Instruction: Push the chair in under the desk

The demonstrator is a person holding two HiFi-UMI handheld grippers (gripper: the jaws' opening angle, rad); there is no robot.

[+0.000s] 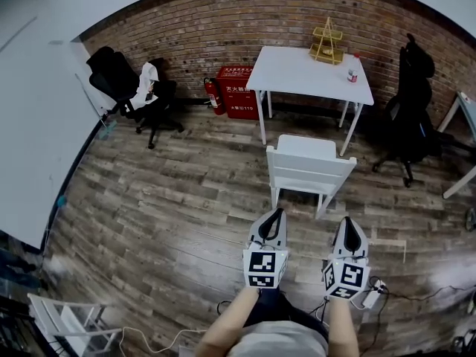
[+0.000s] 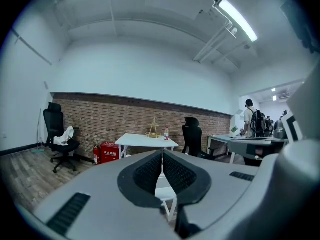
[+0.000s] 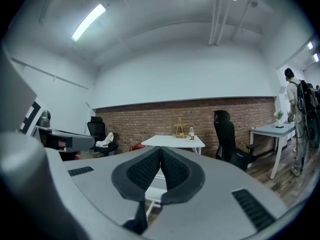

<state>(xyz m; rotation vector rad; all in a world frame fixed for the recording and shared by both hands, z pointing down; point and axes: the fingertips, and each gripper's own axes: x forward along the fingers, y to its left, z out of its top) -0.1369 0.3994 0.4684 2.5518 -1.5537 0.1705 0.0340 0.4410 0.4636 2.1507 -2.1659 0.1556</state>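
Observation:
A white chair [image 1: 309, 166] stands on the wood floor in front of the white desk [image 1: 311, 74], its backrest toward me and a gap between it and the desk. My left gripper [image 1: 276, 212] is shut and empty, its tips just short of the chair's backrest at the left. Level with it on the right is my right gripper [image 1: 349, 220], also shut and empty, near the backrest's right corner. In the left gripper view the closed gripper [image 2: 162, 152] hides most of the chair [image 2: 165, 191]; the desk [image 2: 146, 141] shows behind. The right gripper view shows the shut gripper [image 3: 160, 148] before the desk [image 3: 173, 141].
A gold wire stand [image 1: 327, 42] and a small bottle [image 1: 352, 74] sit on the desk. Black office chairs stand at the left [image 1: 132, 91] and right [image 1: 410, 110]. A red box [image 1: 236, 91] and extinguisher [image 1: 214, 95] sit by the brick wall. A person [image 2: 253, 123] stands far right.

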